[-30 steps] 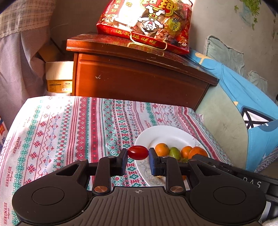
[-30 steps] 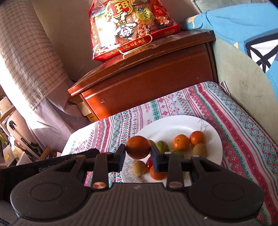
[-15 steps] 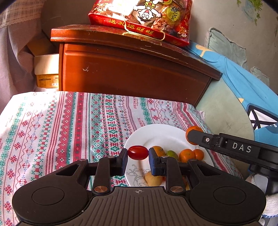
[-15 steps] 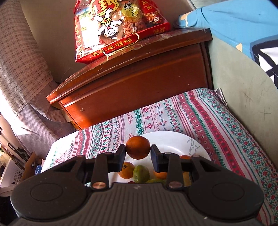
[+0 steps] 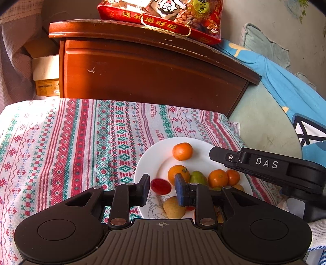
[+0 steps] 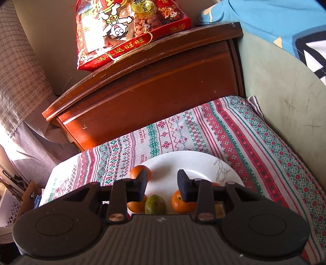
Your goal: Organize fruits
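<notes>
Left gripper [image 5: 161, 188]: I see my jaws parted a little, having just been opening; the red tomato [image 5: 161, 186] sits between the pads with a gap on each side, no longer pinched, blurred, just over the near rim of the plate.
Right gripper [image 6: 162, 182]: my jaws have just been opening too and stand apart with nothing between them, only bare plate behind.
Plate [image 5: 203, 148]: white, lower middle of the left view, on the striped cloth [image 5: 61, 142].
Released orange [image 5: 182, 151]: alone at the far side of the plate, apart from the rest; in the right view it peeks out behind my left pad.
Other fruit: an orange [image 5: 177, 173] touching a green fruit [image 5: 198, 177], two more oranges [image 5: 218, 178] to their right, a yellow fruit [image 5: 173, 208] nearest me.
Right tool in the left view: its black finger [image 5: 224, 157] reaches over the plate's right edge.
Background: wooden cabinet [image 5: 142, 71] across the upper half, a red snack bag [image 5: 163, 16] on top.
</notes>
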Motion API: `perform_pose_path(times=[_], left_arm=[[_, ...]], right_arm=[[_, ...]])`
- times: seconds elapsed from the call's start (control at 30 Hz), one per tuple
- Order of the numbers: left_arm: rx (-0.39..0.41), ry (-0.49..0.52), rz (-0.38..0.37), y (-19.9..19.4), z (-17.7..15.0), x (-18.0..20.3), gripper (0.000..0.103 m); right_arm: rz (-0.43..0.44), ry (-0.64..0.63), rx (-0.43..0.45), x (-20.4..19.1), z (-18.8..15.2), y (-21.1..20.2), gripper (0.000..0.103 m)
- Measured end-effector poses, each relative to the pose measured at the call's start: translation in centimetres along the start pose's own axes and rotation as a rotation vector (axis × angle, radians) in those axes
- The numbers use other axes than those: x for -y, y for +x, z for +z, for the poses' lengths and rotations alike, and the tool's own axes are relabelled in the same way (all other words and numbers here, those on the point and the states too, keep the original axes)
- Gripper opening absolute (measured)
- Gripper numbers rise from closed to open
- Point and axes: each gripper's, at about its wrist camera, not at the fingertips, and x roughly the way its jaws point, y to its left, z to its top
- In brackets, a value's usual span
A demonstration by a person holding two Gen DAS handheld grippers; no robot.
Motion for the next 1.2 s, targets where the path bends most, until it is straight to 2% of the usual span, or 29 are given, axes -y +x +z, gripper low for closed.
perform_pose_path(times=[0.07,0.2,0.43,0.63,0.7,0.87,0.97,1.13,1.2], left_arm=[[0.002,-0.003,0.001,-0.2,0.2,0.1,0.027],[0.012,0.003,0.011,-0.9,0.5,0.2,0.040],[0.032,-0.033,0.011,-3.0,1.4,-0.7,0.042],[0.035,-0.033,0.025,-5.2,1.7,-0.9,0.048],[0.021,-0.030,0.029,-5.6,1.6,-0.7,0.053],[-0.017,-0.018,0.053,-6.2,1.0,-0.5,0.055],[-0.039,-0.024,0.080,-6.4,0.6,-0.5,0.064],[-0.086,-0.006,0.123,-6.7,-0.1,-0.4,0.066],[-0.099,0.004,0.136,-6.7,-0.2,-0.3,0.067]], right_arm=[[-0.002,0.002,0.005,-0.1,0.1,-0.3,0.034],[-0.009,0.007,0.018,-0.3,0.4,-1.3,0.034],[-0.020,-0.003,0.036,-1.1,0.5,-3.4,0.037],[-0.041,-0.031,0.024,-2.2,-0.1,-4.8,0.041],[-0.053,-0.042,0.015,-2.6,-0.4,-5.3,0.041],[-0.097,-0.064,-0.007,-3.3,-1.3,-6.5,0.046],[-0.124,-0.084,-0.013,-3.7,-1.8,-7.2,0.054],[-0.163,-0.083,-0.043,-3.7,-2.7,-8.0,0.059],[-0.190,-0.061,-0.059,-3.4,-3.1,-8.3,0.065]])
